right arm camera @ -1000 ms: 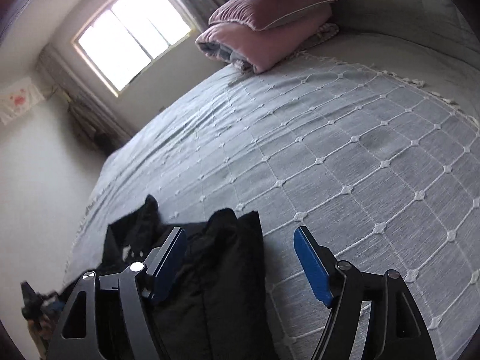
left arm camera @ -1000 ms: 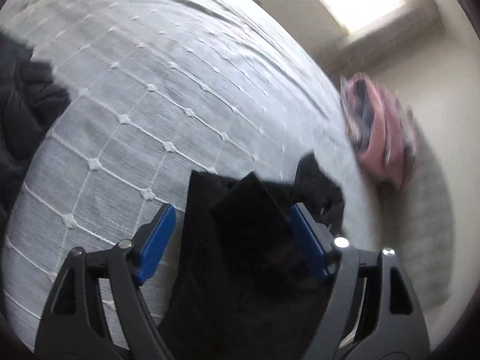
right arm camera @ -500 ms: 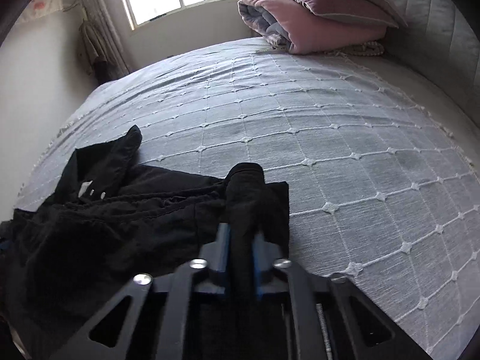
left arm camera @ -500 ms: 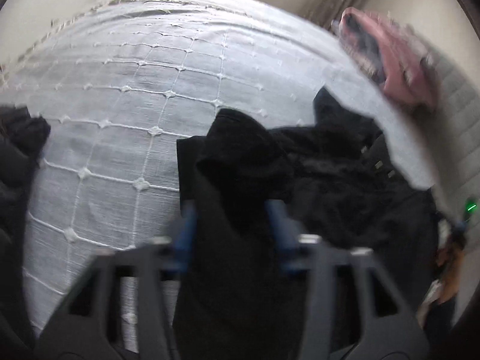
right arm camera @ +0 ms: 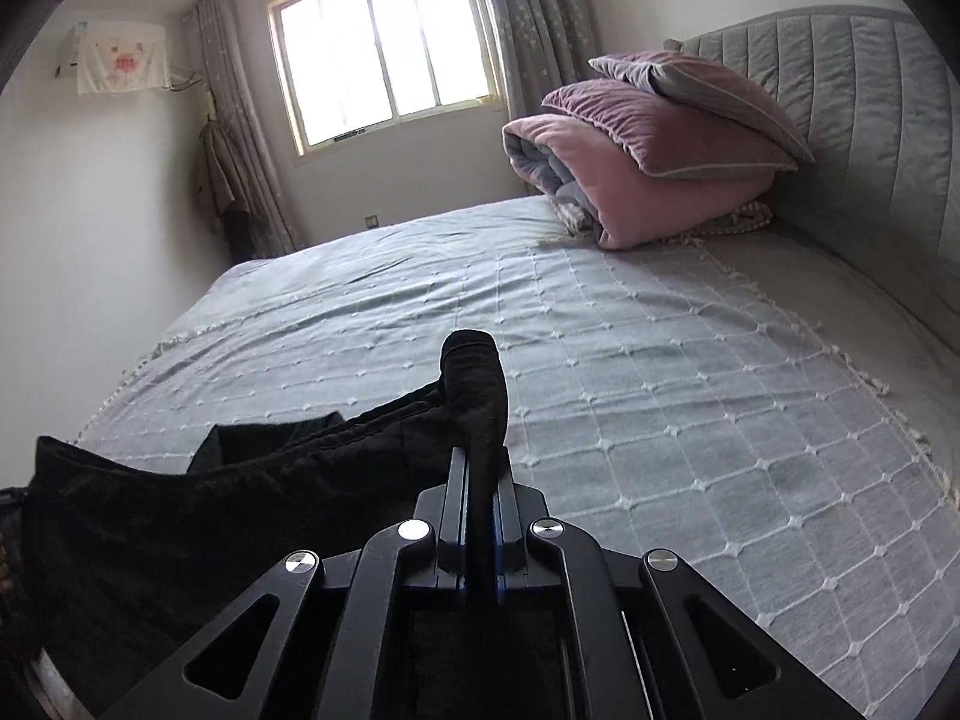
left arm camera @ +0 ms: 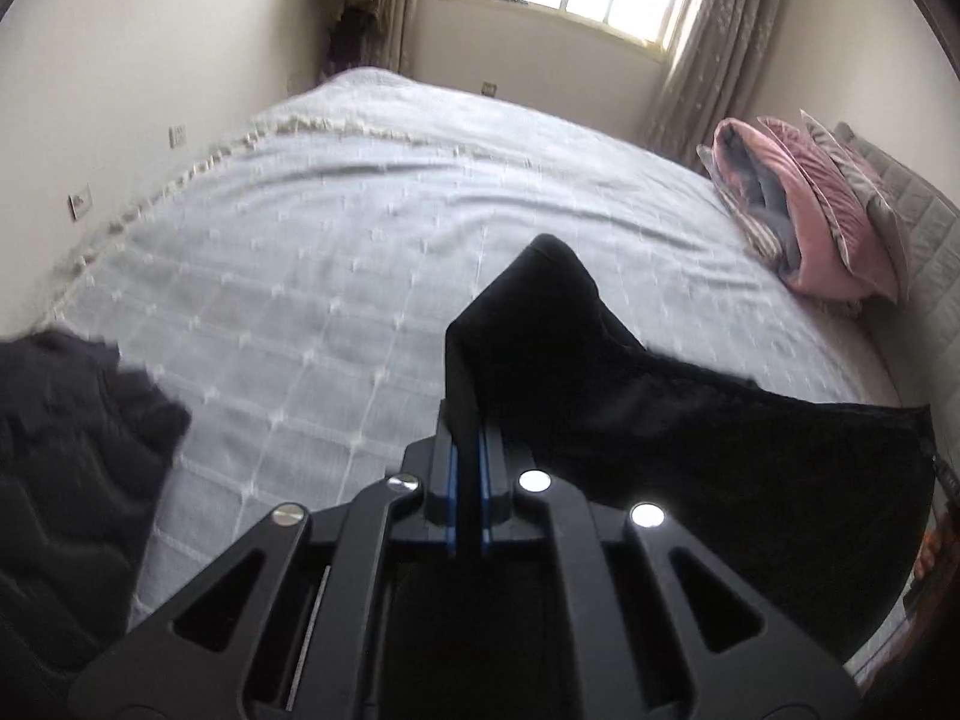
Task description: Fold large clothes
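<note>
Now both clamped: left claw (left arm camera: 469,480) and right claw (right arm camera: 480,516) each pinching a corner of black garment (left arm camera: 690,450), cloth standing ahead of tips, rest stretched between them over grey bed (right arm camera: 660,390)

Matt black cloth garment (right arm camera: 150,516) on a bed's (right arm camera: 690,396) pale woven quilted cover; pink velvety pillows (right arm camera: 654,138); gripper (right arm camera: 480,480) of matt black plastic with shiny metal bolts.
</note>
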